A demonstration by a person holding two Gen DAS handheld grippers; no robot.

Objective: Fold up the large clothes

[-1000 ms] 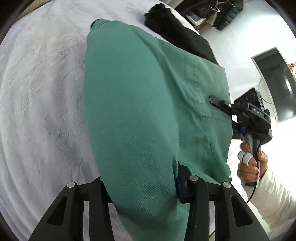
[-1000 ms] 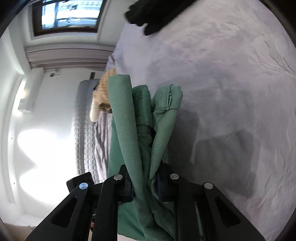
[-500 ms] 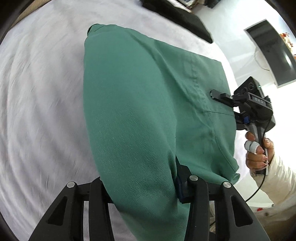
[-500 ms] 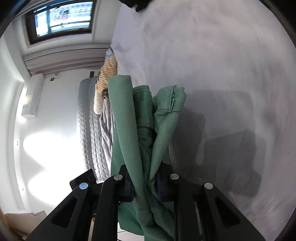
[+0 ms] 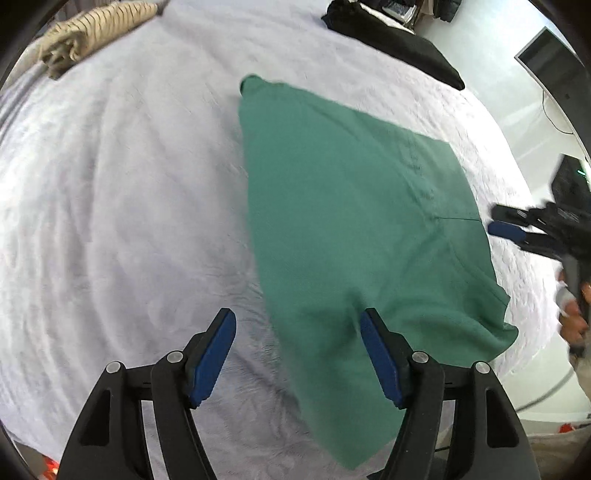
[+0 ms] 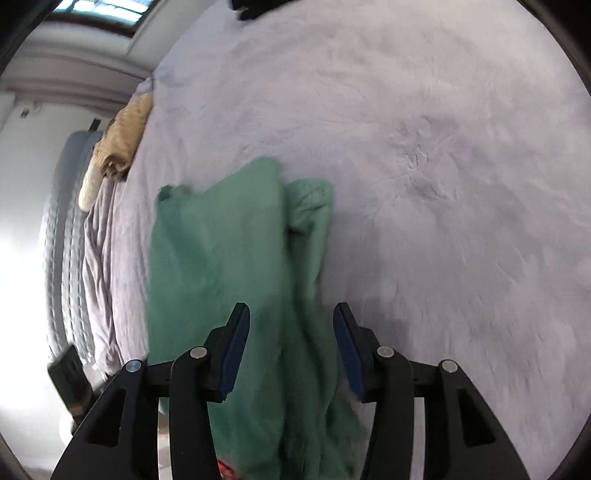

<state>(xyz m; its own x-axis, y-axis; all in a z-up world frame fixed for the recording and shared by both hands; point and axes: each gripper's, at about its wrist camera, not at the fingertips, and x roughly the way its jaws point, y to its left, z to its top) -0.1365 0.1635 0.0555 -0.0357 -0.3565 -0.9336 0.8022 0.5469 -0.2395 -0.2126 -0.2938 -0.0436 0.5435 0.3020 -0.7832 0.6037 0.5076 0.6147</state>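
A folded green garment (image 5: pixel 354 221) lies on the pale bed cover (image 5: pixel 122 206), its near corner reaching toward me. My left gripper (image 5: pixel 297 325) hangs over that corner, jaws opening, blue pads clear of the cloth, which shows between them. In the right wrist view the same green garment (image 6: pixel 221 254) falls away below my right gripper (image 6: pixel 291 321). Its jaws are opening too, with folds of the cloth between the pads but not pinched. The right gripper (image 5: pixel 508 225) also shows at the garment's right edge in the left wrist view, held by a hand (image 5: pixel 570 310).
A striped beige garment (image 5: pixel 92 29) lies at the bed's far left edge. A black garment (image 5: pixel 391 33) lies at the far right edge. A dark screen (image 5: pixel 550 62) stands on the floor beyond. A grey quilted bed side (image 6: pixel 62 240) runs along the left.
Both grippers have let go of the green garment and spread their jaws. The cloth, held up before, has dropped onto the bed. Both hands have moved across the bed.
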